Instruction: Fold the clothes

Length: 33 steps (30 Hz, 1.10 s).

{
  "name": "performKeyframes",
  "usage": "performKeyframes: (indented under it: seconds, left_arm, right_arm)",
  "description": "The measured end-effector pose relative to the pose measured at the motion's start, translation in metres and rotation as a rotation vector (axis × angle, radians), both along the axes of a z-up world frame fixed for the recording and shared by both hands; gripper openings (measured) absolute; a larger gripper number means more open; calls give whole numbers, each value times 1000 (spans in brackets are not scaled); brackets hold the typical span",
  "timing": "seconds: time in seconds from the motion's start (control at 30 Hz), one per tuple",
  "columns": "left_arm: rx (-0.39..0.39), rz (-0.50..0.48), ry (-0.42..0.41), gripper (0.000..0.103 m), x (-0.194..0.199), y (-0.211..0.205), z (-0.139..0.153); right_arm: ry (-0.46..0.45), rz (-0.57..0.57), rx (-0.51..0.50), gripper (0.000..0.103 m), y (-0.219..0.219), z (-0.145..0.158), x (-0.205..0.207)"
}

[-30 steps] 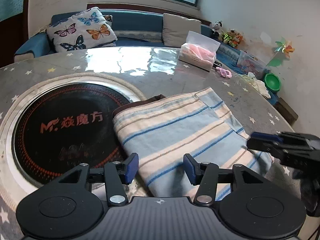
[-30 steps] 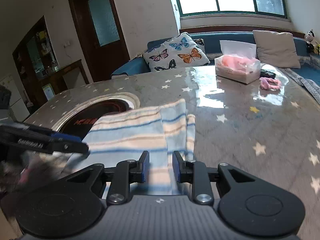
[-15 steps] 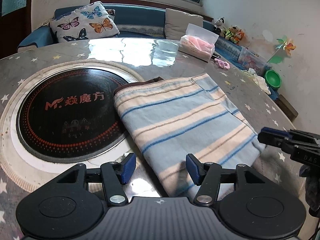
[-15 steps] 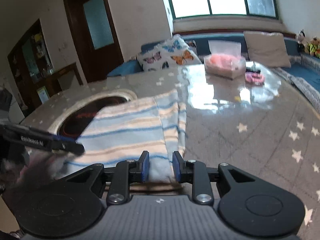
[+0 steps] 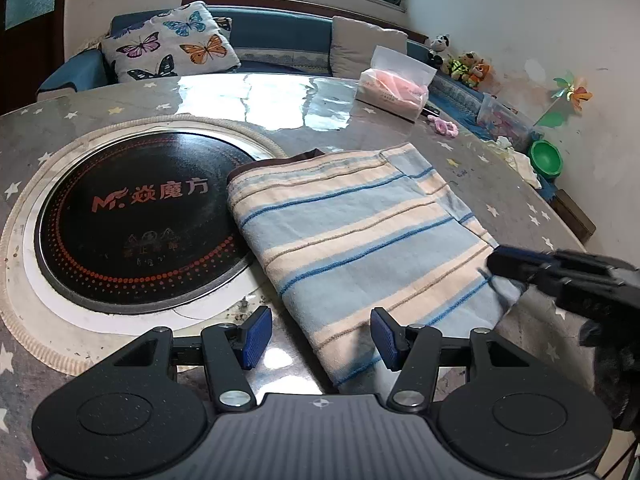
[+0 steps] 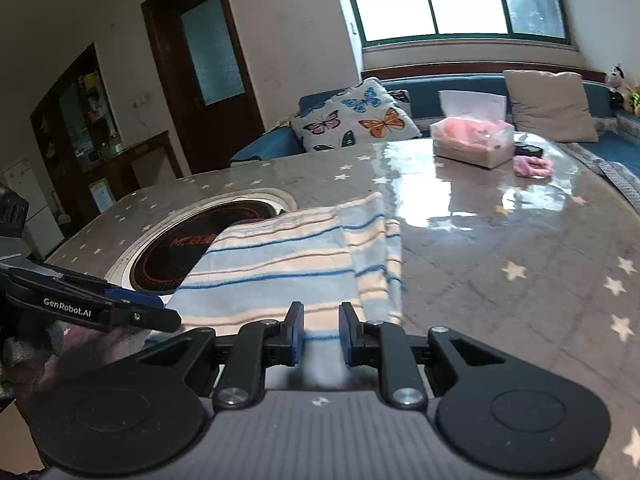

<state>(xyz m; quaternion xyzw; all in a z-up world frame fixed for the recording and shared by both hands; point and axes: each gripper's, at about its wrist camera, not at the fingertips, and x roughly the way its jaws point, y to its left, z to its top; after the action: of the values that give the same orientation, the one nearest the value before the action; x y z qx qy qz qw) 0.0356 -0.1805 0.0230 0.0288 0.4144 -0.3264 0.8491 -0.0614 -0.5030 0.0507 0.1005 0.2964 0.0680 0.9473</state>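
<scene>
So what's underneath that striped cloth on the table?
The striped cloth lies mostly on the star-patterned table; one corner overlaps the round black cooktop. A brown edge peeks out there. Anything else beneath is covered.

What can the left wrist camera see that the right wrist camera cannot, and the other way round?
Only the left wrist view shows the green bowl and the pinwheel by the wall. Only the right wrist view shows the dark wooden door and the cabinet. Both share the striped garment lying partly over the round black cooktop, the tissue pack and the butterfly cushion.
</scene>
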Motion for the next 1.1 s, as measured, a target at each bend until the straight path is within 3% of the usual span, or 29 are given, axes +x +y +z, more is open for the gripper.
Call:
performKeyframes:
  seconds: [0.07,0.17,0.23,0.47,0.7,0.77,0.9,1.1]
  left_arm:
    - [-5,17,11,57,4,2,0]
    - [-17,33,27,57,13,3,0]
    - [-17,39,29,57,17,0,1]
    - [-20,62,56,53,31,-8,-3]
    - [-28,69,71,47,38,-11,-5]
    - [-26,71,74,43,39,-11,-6]
    - [-30,70,74,35,39,-10,-5]
    - [-38,48,75,32,37,-7,-4]
  right_arm:
    - [39,3,-15,19,3,-9,7]
    - [18,0,3,20,0,-3,6]
    - [8,-25,25,35,-6,1,9]
    - [74,-126,102,36,-31,-9,43]
    - [113,-150,143,37,-41,-21,65]
    - [114,-150,142,37,-41,-22,67]
    - [127,-146,177,19,-41,-25,64]
    - [132,-165,199,15,-38,-22,39]
